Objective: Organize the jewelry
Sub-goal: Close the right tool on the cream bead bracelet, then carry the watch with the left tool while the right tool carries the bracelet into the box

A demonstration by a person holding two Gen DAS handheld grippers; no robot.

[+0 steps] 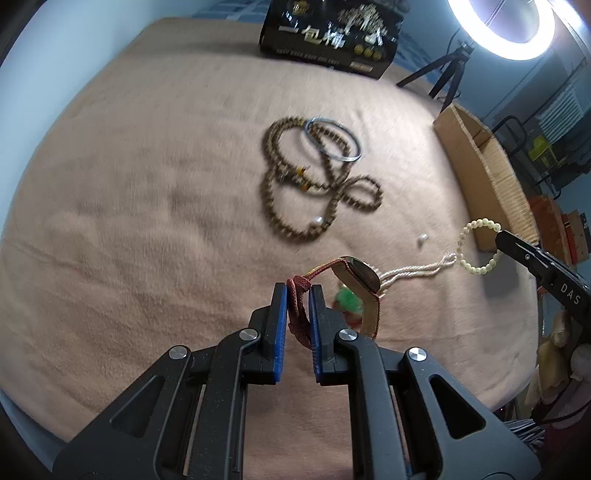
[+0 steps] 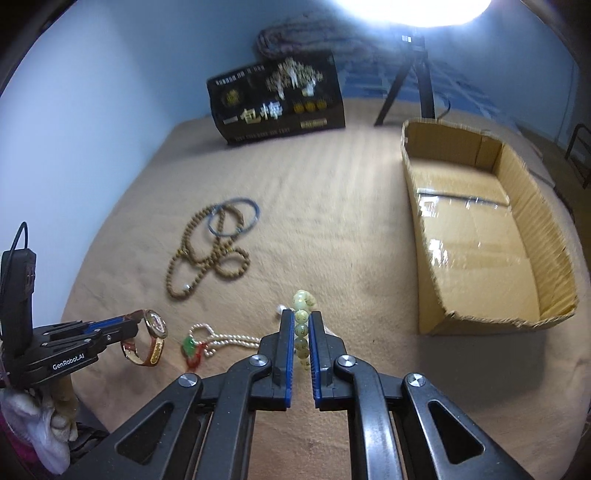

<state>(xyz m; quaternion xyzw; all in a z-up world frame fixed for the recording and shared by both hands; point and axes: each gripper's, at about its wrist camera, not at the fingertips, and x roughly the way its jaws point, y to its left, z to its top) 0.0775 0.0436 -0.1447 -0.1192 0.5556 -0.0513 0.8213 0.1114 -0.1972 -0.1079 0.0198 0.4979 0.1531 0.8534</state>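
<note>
Between the blue pads of my right gripper [image 2: 300, 328] I clench the pale green bead bracelet [image 2: 302, 325], above the blanket [image 2: 332, 229]. From it the open cardboard box [image 2: 554, 295] lies to the right and farther away, nearer this hand. My left gripper [image 1: 298, 295] pinches the watch [image 1: 360, 275] by its red strap.

From my feeds the brown bead necklace [image 1: 314, 184] and the metal bangle [image 1: 332, 139] smear with motion blur, the ring light [image 1: 502, 26] runs off the top edge, and the watch [image 1: 356, 275] dial faces away.
</note>
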